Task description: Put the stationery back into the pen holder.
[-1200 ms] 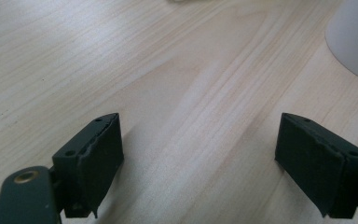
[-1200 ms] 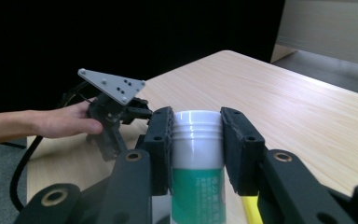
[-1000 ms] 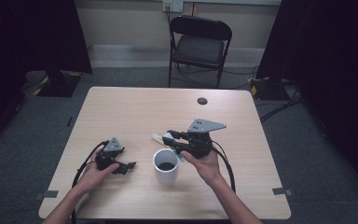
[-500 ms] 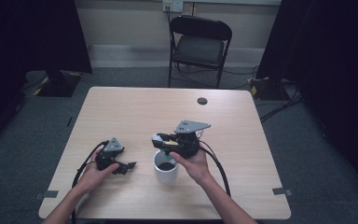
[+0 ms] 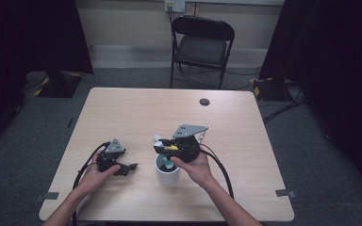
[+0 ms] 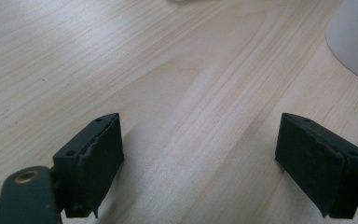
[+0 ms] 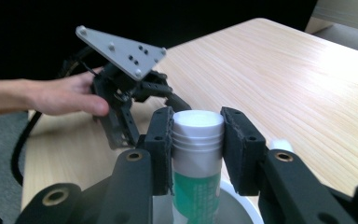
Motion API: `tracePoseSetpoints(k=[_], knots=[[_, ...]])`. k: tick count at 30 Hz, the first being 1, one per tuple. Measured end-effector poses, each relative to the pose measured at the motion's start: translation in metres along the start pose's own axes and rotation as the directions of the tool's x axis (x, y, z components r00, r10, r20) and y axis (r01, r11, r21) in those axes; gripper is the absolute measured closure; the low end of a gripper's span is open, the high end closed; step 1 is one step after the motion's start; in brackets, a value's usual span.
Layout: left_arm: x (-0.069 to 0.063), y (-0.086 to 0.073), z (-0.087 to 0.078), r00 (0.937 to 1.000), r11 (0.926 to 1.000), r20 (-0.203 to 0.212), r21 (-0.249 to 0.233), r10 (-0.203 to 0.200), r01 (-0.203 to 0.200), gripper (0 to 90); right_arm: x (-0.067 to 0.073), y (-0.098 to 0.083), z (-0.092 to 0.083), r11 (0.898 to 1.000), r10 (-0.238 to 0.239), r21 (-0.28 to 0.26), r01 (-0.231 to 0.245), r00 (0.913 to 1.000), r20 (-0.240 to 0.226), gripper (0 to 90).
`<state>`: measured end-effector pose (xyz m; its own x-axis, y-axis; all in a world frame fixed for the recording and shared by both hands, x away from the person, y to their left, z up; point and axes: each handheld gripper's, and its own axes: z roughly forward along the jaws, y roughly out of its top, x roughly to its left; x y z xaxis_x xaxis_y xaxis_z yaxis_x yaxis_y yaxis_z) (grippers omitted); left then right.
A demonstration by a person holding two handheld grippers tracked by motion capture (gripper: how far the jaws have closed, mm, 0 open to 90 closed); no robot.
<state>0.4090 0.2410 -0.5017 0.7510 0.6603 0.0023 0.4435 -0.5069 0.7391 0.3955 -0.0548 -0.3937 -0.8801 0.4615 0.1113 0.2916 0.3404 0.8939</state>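
Right gripper (image 7: pixel 198 149) clamped on white-capped green-and-white plastic tube (image 7: pixel 196 154), tube half inside white round cup (image 5: pixel 168 173). Left gripper (image 6: pixel 214 163) jaws apart, resting on light wooden table (image 5: pixel 245 141). My worry: bump rim, cup tips.

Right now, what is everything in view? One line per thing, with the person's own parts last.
Tube: one, white and green with a white cap, upright, lower end in the cup.
Cup: one, white, near middle of the table.
Table: one, light wood.
Small disc: one, dark, far side of the table.
Folding chair: one, black, beyond the table.
Left gripper: one, black, jaws open over bare wood.
Right gripper: one, black, jaws clamped on the tube.
Hands: two, one on each gripper.
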Motion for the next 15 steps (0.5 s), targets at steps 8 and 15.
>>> tracePoseSetpoints(k=[8, 15], knots=[[0.001, 0.000, 0.000, 0.9999, 0.9999, -0.004, 0.001, 0.011, -0.011, 14.6, -0.002, -0.014, -0.010, 1.000, 0.013, 0.021, -0.014, 0.9998, 0.015, 65.6], [0.001, 0.000, 0.000, 0.9999, 0.9999, -0.004, 0.002, 0.010, -0.010, 14.6, -0.001, -0.023, -0.026, 0.999, 0.013, 0.040, -0.014, 0.9995, 0.028, 65.6]])
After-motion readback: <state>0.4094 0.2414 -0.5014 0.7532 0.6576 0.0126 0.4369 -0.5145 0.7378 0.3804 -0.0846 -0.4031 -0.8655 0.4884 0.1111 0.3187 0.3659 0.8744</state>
